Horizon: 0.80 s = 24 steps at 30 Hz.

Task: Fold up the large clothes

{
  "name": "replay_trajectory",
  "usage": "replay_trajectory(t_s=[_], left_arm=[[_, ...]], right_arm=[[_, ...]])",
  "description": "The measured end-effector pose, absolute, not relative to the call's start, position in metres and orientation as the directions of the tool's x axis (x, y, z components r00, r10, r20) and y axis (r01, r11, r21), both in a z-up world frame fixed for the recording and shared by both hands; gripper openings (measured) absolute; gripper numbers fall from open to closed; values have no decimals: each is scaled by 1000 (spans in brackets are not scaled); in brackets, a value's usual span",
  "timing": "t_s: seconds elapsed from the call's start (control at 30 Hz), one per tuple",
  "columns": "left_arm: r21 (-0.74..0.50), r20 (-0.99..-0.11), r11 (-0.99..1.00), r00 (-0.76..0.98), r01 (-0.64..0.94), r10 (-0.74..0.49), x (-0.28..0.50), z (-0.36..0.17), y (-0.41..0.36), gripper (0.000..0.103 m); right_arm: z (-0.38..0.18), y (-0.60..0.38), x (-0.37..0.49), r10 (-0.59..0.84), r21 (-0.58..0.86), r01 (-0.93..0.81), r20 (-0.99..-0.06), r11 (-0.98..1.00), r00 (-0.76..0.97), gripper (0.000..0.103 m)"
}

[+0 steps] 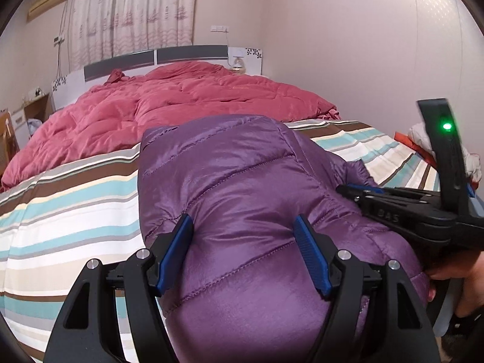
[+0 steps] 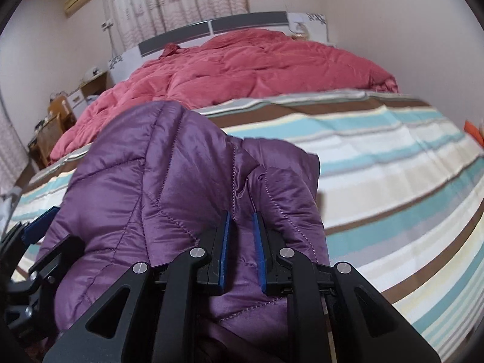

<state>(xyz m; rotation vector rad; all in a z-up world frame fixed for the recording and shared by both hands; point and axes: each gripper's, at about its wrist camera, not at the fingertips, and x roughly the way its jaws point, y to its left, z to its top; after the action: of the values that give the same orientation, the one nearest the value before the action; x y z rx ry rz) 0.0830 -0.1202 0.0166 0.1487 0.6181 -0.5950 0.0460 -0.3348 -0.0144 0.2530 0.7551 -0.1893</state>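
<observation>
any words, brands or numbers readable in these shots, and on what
"DAS": embossed on the black body of the right gripper, seen from the left wrist; the first letter is unclear.
Wall panel by the headboard: only a dark leaf pattern, no words.
Purple jacket, striped sheet, red quilt: no text visible.

Soft, even indoor light; fisheye-warped edges, slight blur at right.
</observation>
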Motion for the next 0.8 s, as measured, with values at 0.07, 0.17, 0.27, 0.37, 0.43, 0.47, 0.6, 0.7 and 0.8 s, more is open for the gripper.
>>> replay_trajectory(t_s=[0.07, 0.17, 0.27, 0.37, 0.43, 0.47, 0.6, 0.7, 0.8], left_arm=[[-54, -589, 830, 654, 555, -475, 87, 14, -123, 69], [-41, -600, 831, 652, 554, -464, 87, 15, -127, 69], [-44, -625, 830, 633, 556, -457, 88, 22, -128, 69], [-126, -645, 853, 611, 507, -459, 98, 37, -124, 69], [-170, -655, 877, 614, 449, -442, 110, 47, -121, 69], [-180, -660, 885, 614, 430, -433, 114, 49, -122, 69], [-99, -689, 920, 640, 380, -339, 143, 59, -143, 69], [5, -752, 934, 617, 357, -232, 171, 35, -166, 71], [-19, -761, 939, 605, 342, -236, 181, 7, -167, 74]], right_arm=[[-23, -339, 62, -75, 154, 261, -715, 953, 695, 15], [-33, -343, 69, -69, 162, 258, -711, 952, 700, 15], [-37, -343, 67, -71, 169, 262, -700, 950, 711, 15], [-36, -345, 66, -64, 181, 263, -698, 948, 713, 15], [-36, -345, 65, -65, 183, 264, -696, 947, 715, 15], [-36, -345, 65, -65, 185, 265, -694, 946, 717, 15], [-36, -346, 65, -62, 188, 264, -693, 946, 718, 15], [-36, -346, 65, -62, 188, 263, -693, 946, 718, 15], [-37, -348, 65, -53, 203, 265, -693, 943, 719, 15]])
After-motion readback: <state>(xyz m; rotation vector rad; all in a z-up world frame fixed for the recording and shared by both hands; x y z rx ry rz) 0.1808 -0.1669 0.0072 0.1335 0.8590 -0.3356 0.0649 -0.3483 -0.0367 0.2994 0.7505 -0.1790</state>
